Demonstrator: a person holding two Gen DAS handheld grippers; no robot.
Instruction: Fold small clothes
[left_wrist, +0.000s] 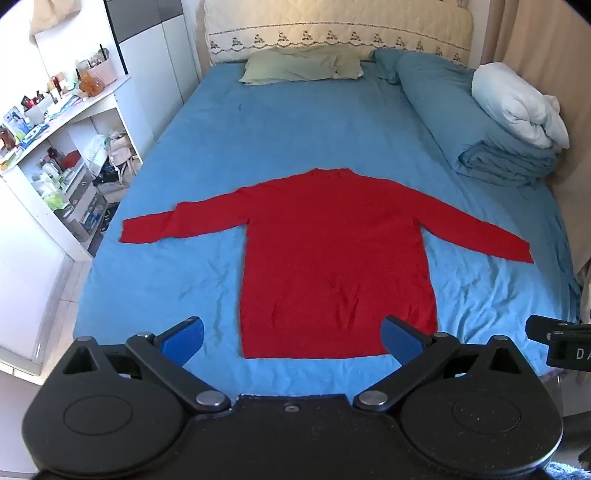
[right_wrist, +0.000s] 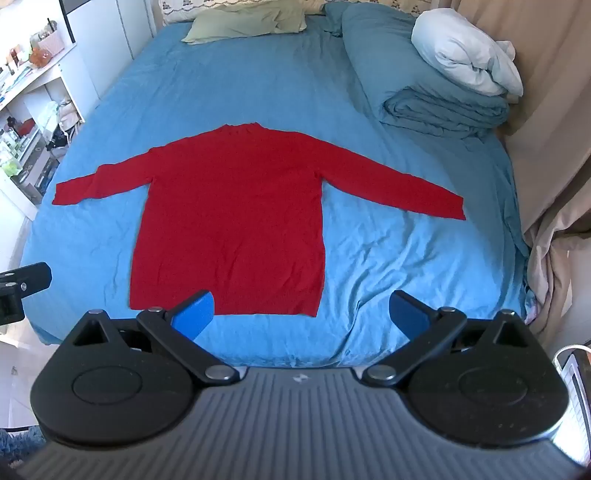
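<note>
A red long-sleeved sweater (left_wrist: 332, 258) lies flat on the blue bed sheet (left_wrist: 258, 140), both sleeves spread out sideways, hem toward me. It also shows in the right wrist view (right_wrist: 236, 214). My left gripper (left_wrist: 293, 338) is open and empty, held above the hem at the bed's near edge. My right gripper (right_wrist: 301, 312) is open and empty, held over the hem's right corner. A part of the right gripper shows at the right edge of the left wrist view (left_wrist: 561, 343).
A green pillow (left_wrist: 299, 66) lies at the head of the bed. A rolled blue duvet (left_wrist: 461, 110) and a white pillow (left_wrist: 517, 99) lie along the right side. White shelves (left_wrist: 62, 155) full of small items stand to the left. A beige curtain (right_wrist: 554, 147) hangs on the right.
</note>
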